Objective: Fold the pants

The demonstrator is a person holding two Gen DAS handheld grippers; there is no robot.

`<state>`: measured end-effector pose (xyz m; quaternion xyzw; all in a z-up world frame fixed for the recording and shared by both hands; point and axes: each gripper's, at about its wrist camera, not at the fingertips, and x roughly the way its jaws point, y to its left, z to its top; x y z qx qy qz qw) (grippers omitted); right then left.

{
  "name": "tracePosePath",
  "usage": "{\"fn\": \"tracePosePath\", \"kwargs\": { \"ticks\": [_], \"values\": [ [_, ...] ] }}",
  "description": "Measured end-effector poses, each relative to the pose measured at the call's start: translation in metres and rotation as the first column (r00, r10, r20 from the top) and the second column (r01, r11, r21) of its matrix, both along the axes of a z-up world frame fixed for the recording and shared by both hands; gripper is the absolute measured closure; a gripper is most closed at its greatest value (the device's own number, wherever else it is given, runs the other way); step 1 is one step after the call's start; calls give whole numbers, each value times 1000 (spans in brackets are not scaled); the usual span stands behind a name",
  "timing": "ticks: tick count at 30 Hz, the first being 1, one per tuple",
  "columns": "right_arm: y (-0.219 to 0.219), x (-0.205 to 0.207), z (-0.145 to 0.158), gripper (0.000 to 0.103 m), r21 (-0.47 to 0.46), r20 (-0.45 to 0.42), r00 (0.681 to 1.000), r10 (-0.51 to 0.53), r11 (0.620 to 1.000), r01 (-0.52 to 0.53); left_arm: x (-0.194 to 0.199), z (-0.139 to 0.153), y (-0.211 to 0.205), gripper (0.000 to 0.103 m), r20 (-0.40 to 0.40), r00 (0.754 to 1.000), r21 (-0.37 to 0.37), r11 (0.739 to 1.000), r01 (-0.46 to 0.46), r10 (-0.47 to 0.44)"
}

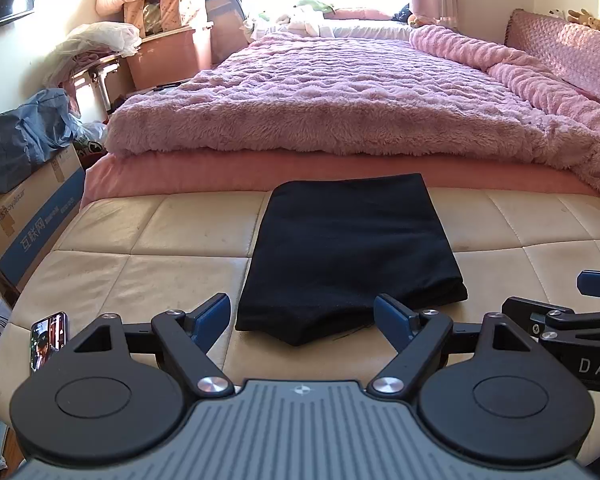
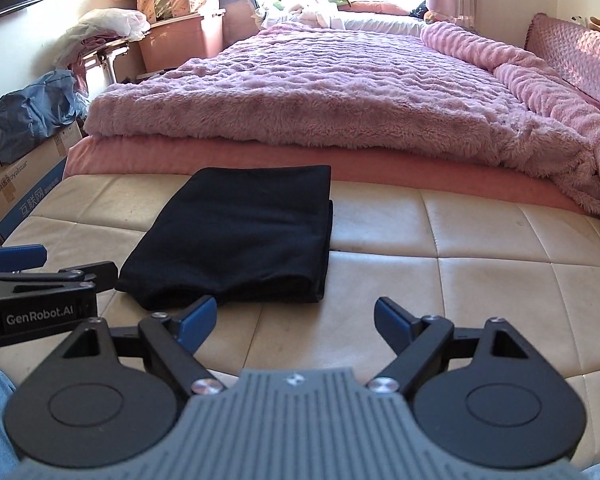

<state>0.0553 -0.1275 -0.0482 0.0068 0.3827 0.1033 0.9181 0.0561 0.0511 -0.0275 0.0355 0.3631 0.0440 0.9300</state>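
The black pants (image 1: 348, 256) lie folded into a flat rectangle on the cream leather bench (image 1: 140, 264). My left gripper (image 1: 302, 316) is open and empty, just short of the pants' near edge. In the right wrist view the pants (image 2: 236, 236) lie ahead to the left. My right gripper (image 2: 296, 320) is open and empty over the bench (image 2: 460, 264), to the right of the pants' near corner. The right gripper also shows at the right edge of the left wrist view (image 1: 580, 300). The left gripper shows at the left edge of the right wrist view (image 2: 32, 272).
A phone (image 1: 48, 340) lies on the bench's near left corner. A bed with a pink fluffy blanket (image 1: 340, 108) stands right behind the bench. Cardboard boxes (image 1: 28, 220), bags and bins crowd the floor to the left.
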Motion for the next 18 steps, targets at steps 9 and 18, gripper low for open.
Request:
{"fn": "tracePosePath", "kwargs": {
  "ticks": [9,18],
  "values": [
    [0,0,2,21,-5,3,1000,3,1000,-3,0,1,1,8,2,1000,-1,1000,3,-3],
    [-2,-3,2,21,-5,6,1000,2,1000,-1,0,2,1,8,5,1000,-2,1000,4,-4]
  ]
}}
